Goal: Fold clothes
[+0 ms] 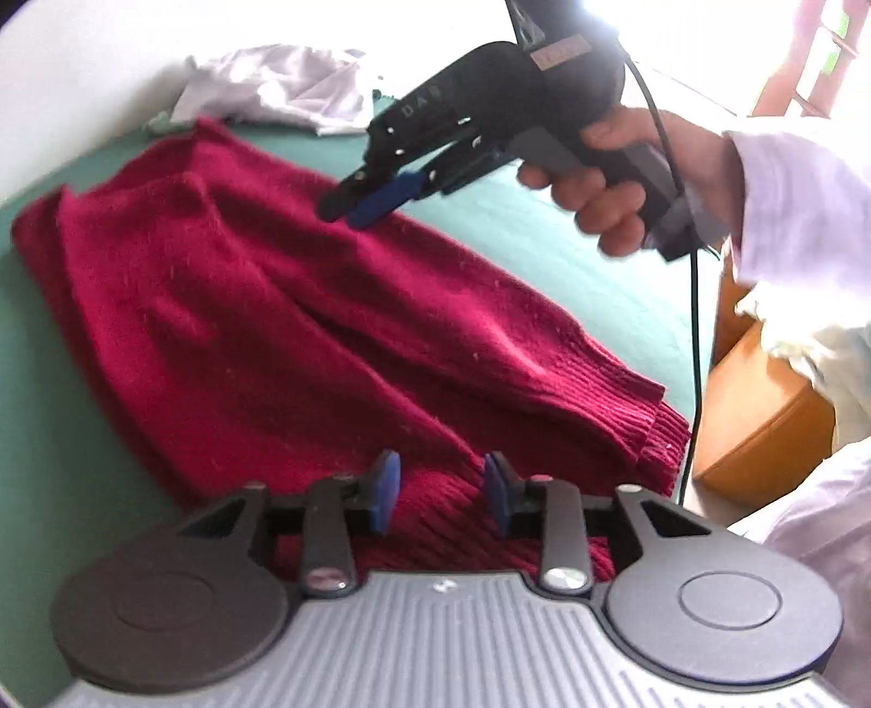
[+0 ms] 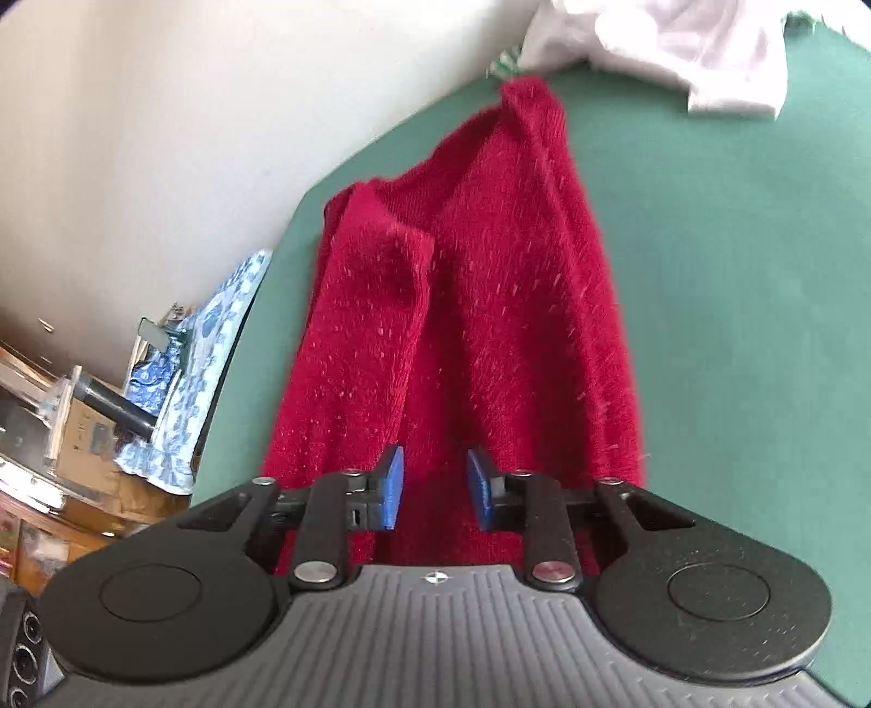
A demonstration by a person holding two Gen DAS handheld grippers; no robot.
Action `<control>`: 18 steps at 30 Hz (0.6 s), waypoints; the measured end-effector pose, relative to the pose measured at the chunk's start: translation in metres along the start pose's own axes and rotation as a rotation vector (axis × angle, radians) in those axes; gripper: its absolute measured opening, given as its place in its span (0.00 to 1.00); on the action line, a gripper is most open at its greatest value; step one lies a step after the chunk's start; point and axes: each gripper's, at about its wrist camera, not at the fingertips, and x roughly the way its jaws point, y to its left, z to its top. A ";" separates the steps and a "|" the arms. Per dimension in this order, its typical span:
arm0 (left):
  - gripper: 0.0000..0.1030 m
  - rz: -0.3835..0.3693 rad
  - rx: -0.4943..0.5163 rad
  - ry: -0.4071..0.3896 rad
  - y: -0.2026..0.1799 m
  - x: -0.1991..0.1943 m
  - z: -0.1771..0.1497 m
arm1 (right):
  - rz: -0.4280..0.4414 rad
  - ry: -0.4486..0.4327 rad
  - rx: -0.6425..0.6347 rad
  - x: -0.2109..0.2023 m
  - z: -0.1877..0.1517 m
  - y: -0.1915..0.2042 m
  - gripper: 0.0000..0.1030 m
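From the left wrist view, the left gripper (image 1: 442,490) hangs over the near ribbed hem of a dark red sweater (image 1: 261,305) that lies in loose folds on a green table cover (image 1: 49,392). Its blue pads stand apart, with knit showing below the gap and nothing pinched between them. Only this view shows the right gripper (image 1: 348,209) from outside: a hand (image 1: 604,179) in a white sleeve (image 1: 789,207) grips its handle, and its black and blue fingertips hover over the sweater's far right part, close together; whether they touch the knit cannot be told. A crumpled white garment (image 1: 277,87) lies at the far edge, beyond the sweater.

From the right wrist view, the right gripper (image 2: 435,487) shows a clear gap between its blue pads, released, with the sweater (image 2: 479,305) stretching from under the fingers away towards the white garment (image 2: 680,49). Only this view shows clutter to the left of the table: a blue patterned cloth (image 2: 201,348) and boxes.
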 end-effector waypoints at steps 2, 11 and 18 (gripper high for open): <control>0.40 0.062 0.037 -0.022 0.017 -0.014 0.016 | -0.061 0.000 -0.060 -0.011 0.015 0.005 0.32; 0.53 0.382 -0.092 0.027 0.196 -0.006 0.130 | -0.178 0.067 -0.094 0.017 0.132 -0.009 0.51; 0.77 0.434 -0.349 0.023 0.270 0.051 0.135 | -0.154 0.087 -0.200 0.089 0.189 -0.032 0.63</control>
